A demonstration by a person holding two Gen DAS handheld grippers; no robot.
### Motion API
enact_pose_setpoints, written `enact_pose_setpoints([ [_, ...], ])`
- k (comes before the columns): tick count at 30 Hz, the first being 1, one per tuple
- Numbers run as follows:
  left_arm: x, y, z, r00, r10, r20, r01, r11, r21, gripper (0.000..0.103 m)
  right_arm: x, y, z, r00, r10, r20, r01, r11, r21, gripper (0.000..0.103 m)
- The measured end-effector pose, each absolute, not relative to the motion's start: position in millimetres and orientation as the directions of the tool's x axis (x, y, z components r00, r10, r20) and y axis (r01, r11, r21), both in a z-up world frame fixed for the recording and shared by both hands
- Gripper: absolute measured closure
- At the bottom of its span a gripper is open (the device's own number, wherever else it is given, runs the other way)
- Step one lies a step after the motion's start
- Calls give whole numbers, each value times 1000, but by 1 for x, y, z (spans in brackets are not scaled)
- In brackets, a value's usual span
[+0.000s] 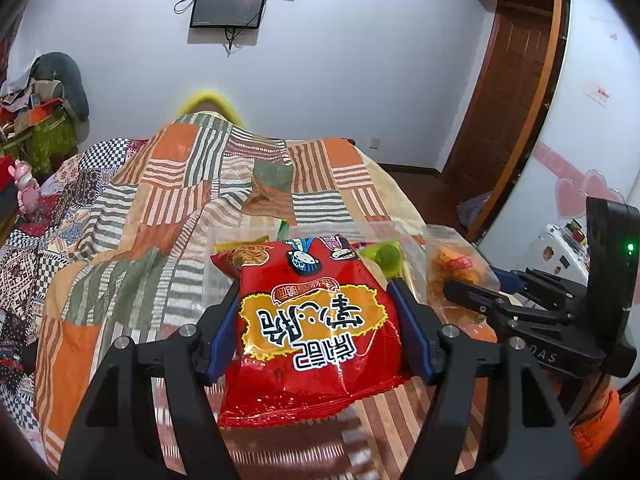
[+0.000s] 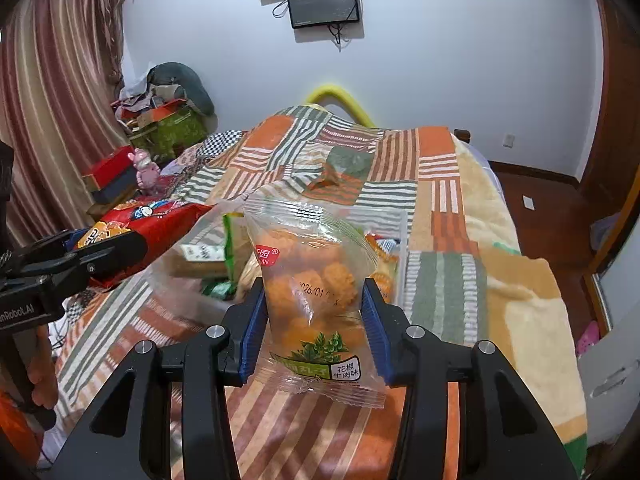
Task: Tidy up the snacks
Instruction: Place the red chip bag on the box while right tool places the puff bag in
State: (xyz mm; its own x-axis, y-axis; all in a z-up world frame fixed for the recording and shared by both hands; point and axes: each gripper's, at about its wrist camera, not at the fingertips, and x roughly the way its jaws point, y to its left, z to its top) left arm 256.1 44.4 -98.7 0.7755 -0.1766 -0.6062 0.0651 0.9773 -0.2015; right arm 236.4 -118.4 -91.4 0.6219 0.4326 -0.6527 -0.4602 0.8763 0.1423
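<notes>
My left gripper (image 1: 314, 312) is shut on a red snack bag (image 1: 312, 320) with yellow label, held above the bed just short of a clear plastic bin (image 1: 208, 276). My right gripper (image 2: 314, 312) is shut on a clear packet of orange snack balls (image 2: 316, 280), also held near the clear plastic bin (image 2: 402, 240), which holds several other snack packs. The right gripper with its packet (image 1: 456, 268) shows at the right of the left wrist view. The left gripper with the red bag (image 2: 152, 228) shows at the left of the right wrist view.
A patchwork striped bedspread (image 1: 160, 208) covers the bed under both grippers. Boxes and a pink toy (image 2: 144, 168) sit at the left by the curtain. A wooden door (image 1: 516, 92) and a white wardrobe (image 1: 592, 128) stand to the right.
</notes>
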Motion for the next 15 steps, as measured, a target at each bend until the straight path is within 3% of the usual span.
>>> enact_pose_setpoints([
  [15, 310, 46, -133, 770, -134, -624, 23, 983, -182, 34, 279, -104, -117, 600, 401, -692, -451, 884, 122, 61],
])
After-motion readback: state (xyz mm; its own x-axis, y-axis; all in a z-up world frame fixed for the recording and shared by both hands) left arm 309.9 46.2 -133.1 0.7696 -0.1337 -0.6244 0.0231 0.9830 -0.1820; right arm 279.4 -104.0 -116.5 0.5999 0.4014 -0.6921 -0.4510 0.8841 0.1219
